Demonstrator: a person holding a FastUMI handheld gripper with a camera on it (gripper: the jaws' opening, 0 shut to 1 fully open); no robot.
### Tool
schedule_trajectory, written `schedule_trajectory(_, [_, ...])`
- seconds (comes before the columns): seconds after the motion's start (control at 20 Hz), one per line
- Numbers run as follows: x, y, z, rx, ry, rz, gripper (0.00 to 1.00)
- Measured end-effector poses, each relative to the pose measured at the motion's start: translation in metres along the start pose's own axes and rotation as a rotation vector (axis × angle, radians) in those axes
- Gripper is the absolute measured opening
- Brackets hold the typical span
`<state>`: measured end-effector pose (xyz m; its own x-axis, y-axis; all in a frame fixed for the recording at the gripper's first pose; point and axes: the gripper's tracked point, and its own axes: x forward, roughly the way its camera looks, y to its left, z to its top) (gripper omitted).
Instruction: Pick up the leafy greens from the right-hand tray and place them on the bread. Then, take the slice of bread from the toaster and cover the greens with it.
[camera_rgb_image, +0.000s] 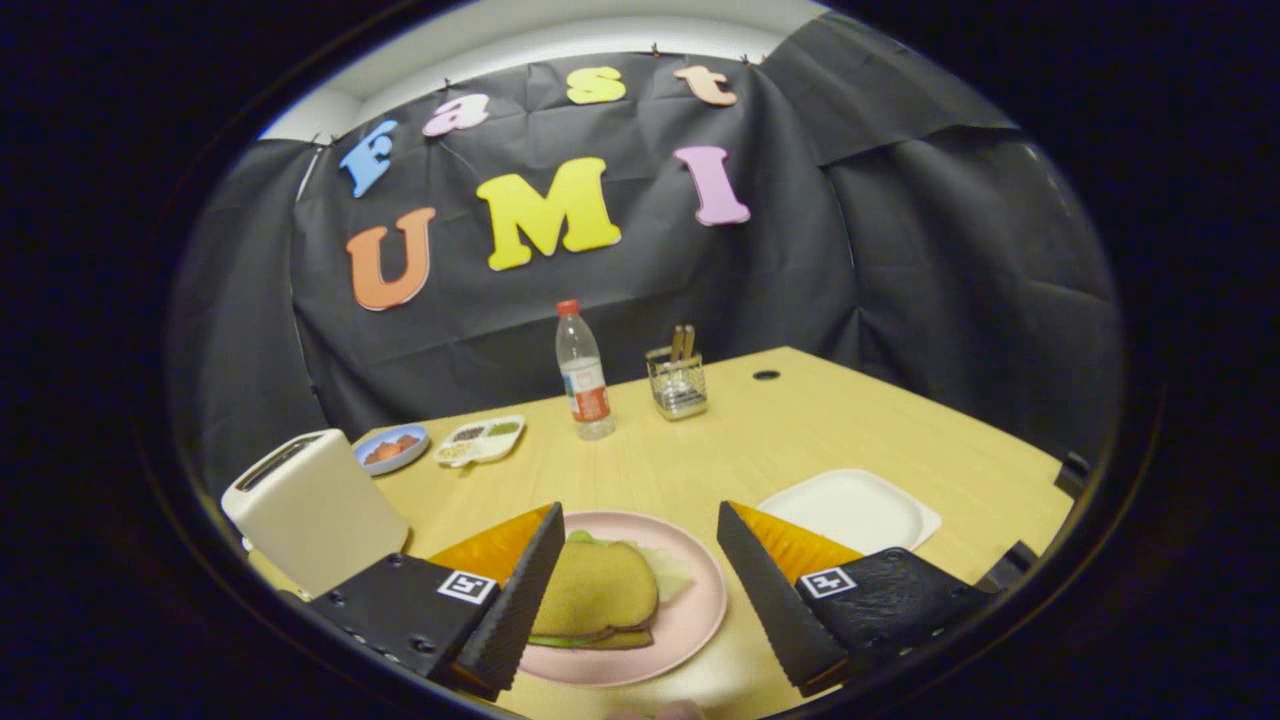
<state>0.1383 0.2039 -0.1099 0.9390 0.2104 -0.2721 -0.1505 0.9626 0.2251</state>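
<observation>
Gripper: the hand-held two-finger gripper hangs low over the table with its fingers spread wide and nothing between the pads; the left finger's inner edge sits just beside the sandwich, the right finger well apart from it.
Sandwich: a brown toasted bread slice lies flat on top of the pale leafy greens, which poke out at its far and right edges; another brown slice shows under its near edge; the top slice's long axis runs roughly along the fingers, rounded end pointing away.
Plate: a round pink plate carries the stack, between the fingers.
Toaster: a cream, box-shaped toaster stands left of the left finger, slots up.
Right-hand tray: a white square tray lies beyond the right finger.
Table: light wooden tabletop; at its far side a clear plastic bottle with a red cap, a wire holder, a small blue dish and a white divided tray.
</observation>
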Motion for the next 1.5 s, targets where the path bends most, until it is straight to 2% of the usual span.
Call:
schedule_trajectory(0.15, [-0.026, -0.010, 0.041, -0.093, -0.122, 0.021, 0.96])
schedule_trajectory(0.3, [-0.060, -0.015, 0.079, -0.132, -0.226, 0.052, 0.96])
schedule_trajectory(0.6, [-0.119, -0.030, 0.124, -0.168, -0.307, 0.066, 0.96])
schedule_trajectory(0.8, [-0.156, -0.054, 0.156, -0.153, -0.358, 0.027, 0.96])
schedule_trajectory(1.05, [-0.187, -0.071, 0.165, -0.154, -0.390, -0.011, 0.96])
schedule_trajectory(1.5, [-0.187, -0.058, 0.157, -0.177, -0.401, 0.003, 0.96])
